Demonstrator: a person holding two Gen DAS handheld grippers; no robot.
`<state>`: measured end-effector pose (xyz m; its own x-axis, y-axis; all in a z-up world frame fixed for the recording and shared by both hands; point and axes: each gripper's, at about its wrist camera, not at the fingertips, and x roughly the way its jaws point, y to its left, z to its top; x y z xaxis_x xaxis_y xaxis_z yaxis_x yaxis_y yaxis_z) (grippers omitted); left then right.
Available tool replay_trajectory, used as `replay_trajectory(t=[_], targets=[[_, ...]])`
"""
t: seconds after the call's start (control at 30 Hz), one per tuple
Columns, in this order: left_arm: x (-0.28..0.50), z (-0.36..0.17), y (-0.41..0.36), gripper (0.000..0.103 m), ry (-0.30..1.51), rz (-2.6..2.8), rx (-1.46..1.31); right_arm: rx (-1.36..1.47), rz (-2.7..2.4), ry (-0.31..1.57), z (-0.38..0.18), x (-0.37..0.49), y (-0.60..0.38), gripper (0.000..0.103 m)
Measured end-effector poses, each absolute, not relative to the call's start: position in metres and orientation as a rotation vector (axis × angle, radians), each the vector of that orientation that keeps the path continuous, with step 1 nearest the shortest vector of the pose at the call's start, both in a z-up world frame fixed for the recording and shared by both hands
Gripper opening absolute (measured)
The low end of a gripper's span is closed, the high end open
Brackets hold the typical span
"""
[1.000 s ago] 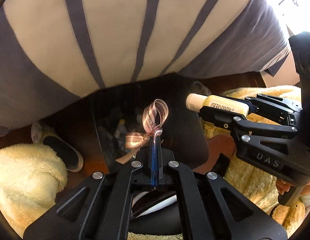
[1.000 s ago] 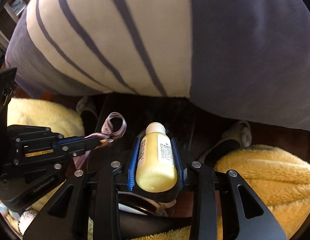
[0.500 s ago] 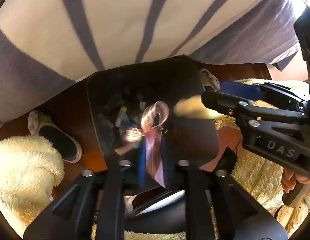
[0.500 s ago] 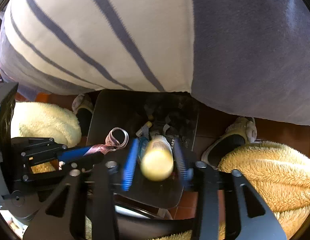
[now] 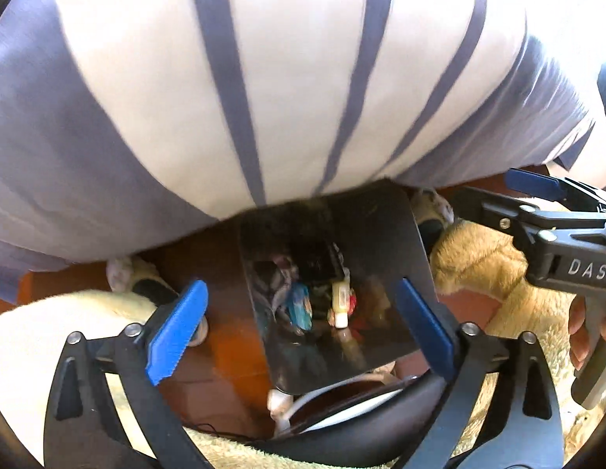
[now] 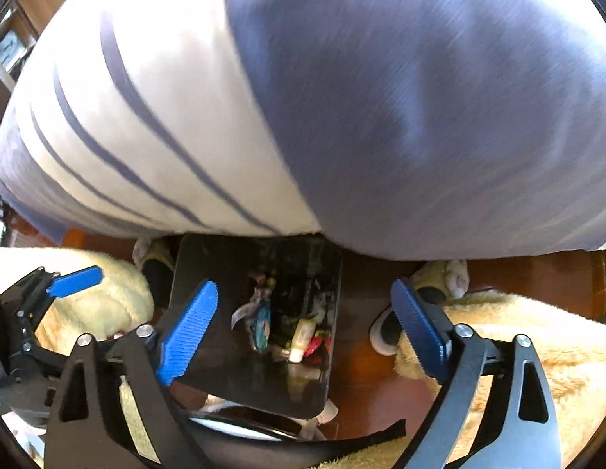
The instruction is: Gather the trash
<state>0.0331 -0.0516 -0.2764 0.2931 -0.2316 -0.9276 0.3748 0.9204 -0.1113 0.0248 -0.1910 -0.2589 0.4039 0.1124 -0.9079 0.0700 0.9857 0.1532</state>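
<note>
Over the black bin [image 5: 381, 230]: both grippers' fingers [image 5: 177, 328] opening wide, nothing between. Yellow bottle [image 6: 301, 339] lying inside among trash. Drop step done, apparently; next calls for seeking remaining litter.

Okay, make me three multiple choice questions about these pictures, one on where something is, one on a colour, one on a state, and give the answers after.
1. Where is the yellow bottle?
A. in the black bin
B. on the fluffy rug
C. between the right gripper's pads

2. What colour are the pads of the right gripper?
A. red
B. blue
C. white

3. What is between the pads of the left gripper?
A. a ribbon
B. a bottle
C. nothing

Answers: 1 A, it lies among the trash inside; 2 B, both pads show blue; 3 C, its jaws are opening with only the bin below.
</note>
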Motion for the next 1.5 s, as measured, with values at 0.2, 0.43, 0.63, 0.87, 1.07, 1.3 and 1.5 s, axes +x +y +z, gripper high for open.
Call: replay_trajectory(t=[0.2,0.43,0.63,0.87,1.07,1.3,1.5], targets=[[0.026,-0.239,-0.046,0.095,1.100,-0.375,0.156,0.142,-0.024,1.051,-0.218,0.016,-0.201,0.100],[0.012,-0.180,-0.032,0.095,0.922,-0.318,0.150,0.110,-0.062,0.901,-0.166,-0.004,-0.203,0.100],[-0.010,-0.111,-0.024,0.095,0.713,-0.286,0.156,0.066,-0.088,0.726,-0.109,-0.030,-0.202,0.100],[-0.031,-0.049,-0.019,0.095,0.548,-0.280,0.127,0.016,-0.091,0.516,-0.041,-0.057,-0.199,0.100],[-0.041,-0.012,-0.019,0.095,0.442,-0.255,0.118,-0.014,-0.114,0.383,0.002,-0.069,-0.199,0.100],[-0.049,0.005,-0.017,0.095,0.374,-0.237,0.113,0.017,-0.159,0.297,0.025,-0.092,-0.200,0.100],[-0.055,0.005,-0.018,0.095,0.373,-0.248,0.107,-0.005,-0.140,0.319,0.023,-0.093,-0.190,0.100]])
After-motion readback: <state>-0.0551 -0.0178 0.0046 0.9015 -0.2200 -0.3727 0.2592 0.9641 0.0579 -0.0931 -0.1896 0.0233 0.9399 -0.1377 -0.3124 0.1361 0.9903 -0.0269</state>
